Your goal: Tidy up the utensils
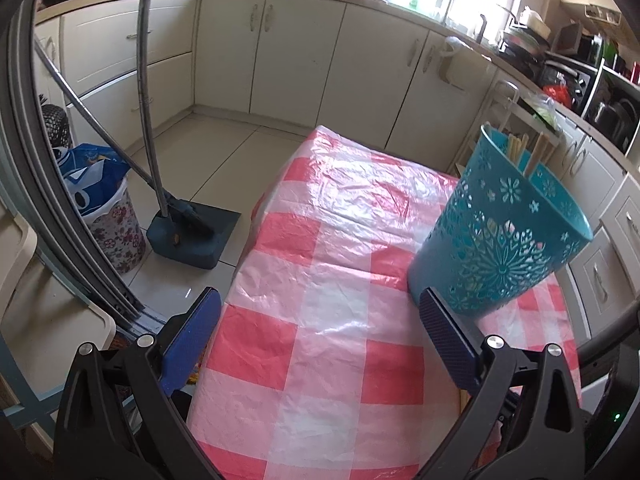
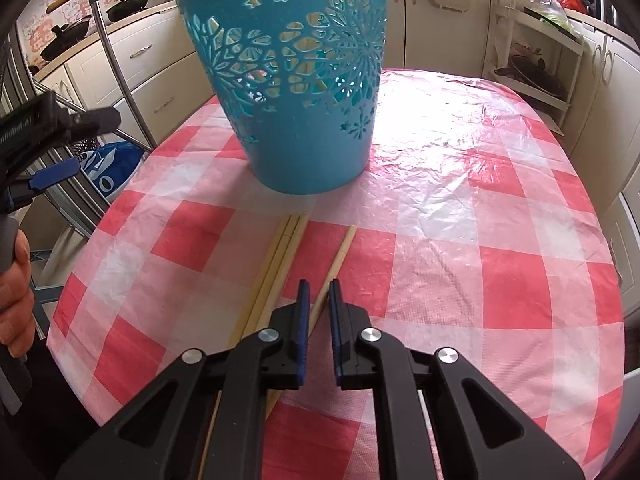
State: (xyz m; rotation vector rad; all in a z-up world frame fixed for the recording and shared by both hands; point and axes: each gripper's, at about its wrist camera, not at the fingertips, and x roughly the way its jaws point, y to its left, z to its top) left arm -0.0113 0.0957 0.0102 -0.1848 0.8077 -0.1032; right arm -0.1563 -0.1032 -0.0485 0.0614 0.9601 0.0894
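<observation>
Right tongs [image 2: 318, 286] sit lowest and closest, blue pads drawn nearly together around a single chopstick [image 2: 338, 258] that runs up between them; whether the pads actually press on it I can't tell. Just left of those tongs lies a bundle of three more chopsticks [image 2: 280, 256] flat on the checked table [image 2: 500, 240], so that's four on the cloth by my count. Straight ahead, beyond the chopstick tips, stands one teal cut-out basket [image 2: 304, 120], upright. From the left wrist view, several chopsticks [image 1: 532, 152] poke out of its rim, around four or five, hard to count exactly. Left tongs [image 1: 320, 308] are spread wide, empty, with the basket just off the right-hand pad. My read: partway through, some sticks binned, four to go.
</observation>
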